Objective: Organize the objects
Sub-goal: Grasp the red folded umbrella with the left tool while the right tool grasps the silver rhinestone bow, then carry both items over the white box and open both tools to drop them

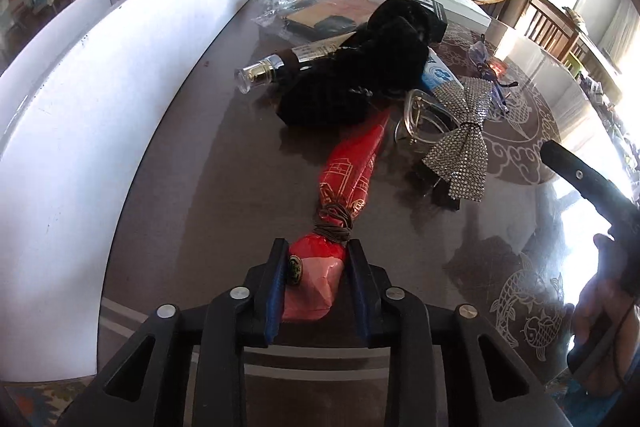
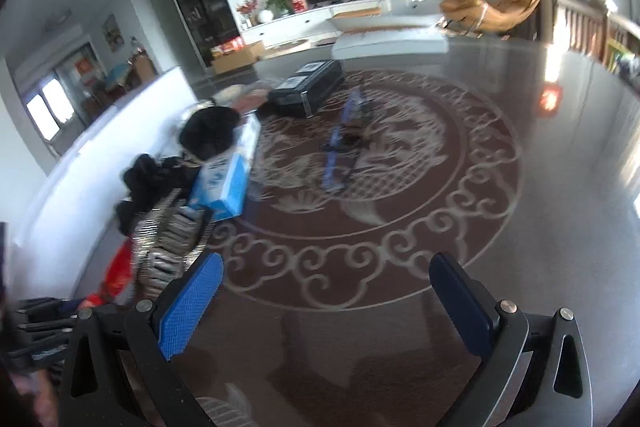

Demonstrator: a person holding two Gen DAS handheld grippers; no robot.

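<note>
Two blue-padded fingers of the left gripper point(image 1: 316, 287) are seen in the left wrist view drawn in against the tied end of a red pouch point(image 1: 342, 195), which is pinched between them. The pouch lies lengthwise on the dark glossy table point(image 1: 192, 187), its far end just beside a black fuzzy item point(image 1: 360, 67). A clear-capped bottle point(image 1: 276, 67), a rhinestone bow point(image 1: 460, 147) and a clear hair claw point(image 1: 420, 119) are noted close by; a white board point(image 1: 80, 87) stands along the left edge. In the right wrist view, which is blurred, the right gripper point(image 2: 326, 303) is recorded with its fingers spread wide and nothing between them, above the table's patterned medallion point(image 2: 380, 187). A blue-and-white box point(image 2: 228, 183) and a dark box point(image 2: 308, 91) lie beyond.
</note>
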